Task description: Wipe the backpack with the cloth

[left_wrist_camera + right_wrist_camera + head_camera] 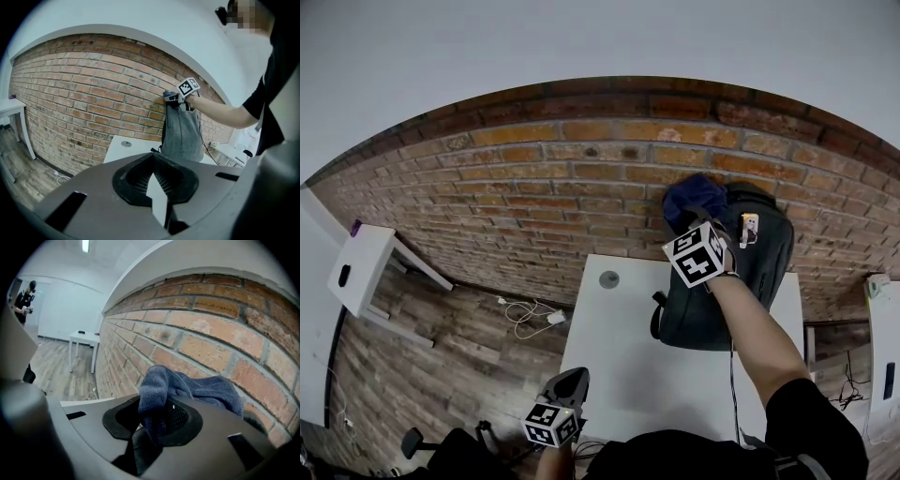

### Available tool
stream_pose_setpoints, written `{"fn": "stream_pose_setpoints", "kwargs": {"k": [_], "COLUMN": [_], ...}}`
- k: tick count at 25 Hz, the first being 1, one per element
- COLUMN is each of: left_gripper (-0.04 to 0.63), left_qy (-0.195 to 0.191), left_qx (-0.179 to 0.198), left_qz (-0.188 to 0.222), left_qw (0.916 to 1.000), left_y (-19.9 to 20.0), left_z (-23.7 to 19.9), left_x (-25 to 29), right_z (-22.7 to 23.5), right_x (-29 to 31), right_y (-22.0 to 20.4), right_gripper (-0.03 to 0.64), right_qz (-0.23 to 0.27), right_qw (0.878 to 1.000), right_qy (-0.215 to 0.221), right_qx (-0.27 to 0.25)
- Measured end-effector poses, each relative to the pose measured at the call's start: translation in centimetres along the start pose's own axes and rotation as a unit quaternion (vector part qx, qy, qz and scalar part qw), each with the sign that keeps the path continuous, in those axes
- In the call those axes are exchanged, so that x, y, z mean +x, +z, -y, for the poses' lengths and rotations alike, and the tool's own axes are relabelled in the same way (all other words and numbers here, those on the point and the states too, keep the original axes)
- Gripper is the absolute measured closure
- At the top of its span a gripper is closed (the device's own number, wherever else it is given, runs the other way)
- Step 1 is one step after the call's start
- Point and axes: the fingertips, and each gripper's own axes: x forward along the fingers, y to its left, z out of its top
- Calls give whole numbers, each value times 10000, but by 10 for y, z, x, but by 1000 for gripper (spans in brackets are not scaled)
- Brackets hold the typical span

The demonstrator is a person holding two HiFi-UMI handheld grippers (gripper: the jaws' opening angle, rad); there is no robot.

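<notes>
A dark grey backpack point(722, 281) stands upright on the white table point(619, 366), its back to the brick wall. My right gripper point(699, 221) is at the backpack's top left corner, shut on a blue cloth point(687, 200) that bunches against the bricks. In the right gripper view the cloth point(197, 390) drapes out of the right gripper point(157, 420) and over its housing, hiding the backpack. My left gripper point(566, 386) hangs low near the table's front edge, shut with nothing in it. From the left gripper point(153, 174) I see the backpack point(183, 136) and the right arm reaching to its top.
The brick wall point(534, 187) runs close behind the table. A round cable port point(609, 278) sits in the table's far left corner. A white desk point(361, 267) stands at left, white furniture point(886, 347) at right. Cables point(530, 314) lie on the wood floor.
</notes>
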Motion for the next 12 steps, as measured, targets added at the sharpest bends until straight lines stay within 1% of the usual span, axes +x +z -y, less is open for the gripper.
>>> {"fn": "stream_pose_setpoints", "kwargs": {"k": [2, 6, 12], "left_gripper": [600, 600, 600], "left_qy": [5, 30, 59], "left_qx": [-16, -45, -77], "left_qz": [-3, -5, -36], "left_qw": [10000, 10000, 9999], "left_y": [-2, -3, -6], "left_z": [-2, -5, -7], "left_x": [1, 0, 0], "right_z": [-14, -33, -61], "right_x": [4, 7, 7], "right_y": [-3, -12, -28], "right_gripper": [515, 515, 515], "right_qz": [-79, -216, -412], "right_qw": [9998, 9990, 9964], "right_qy": [147, 267, 615], "right_qx": [-83, -284, -413]}}
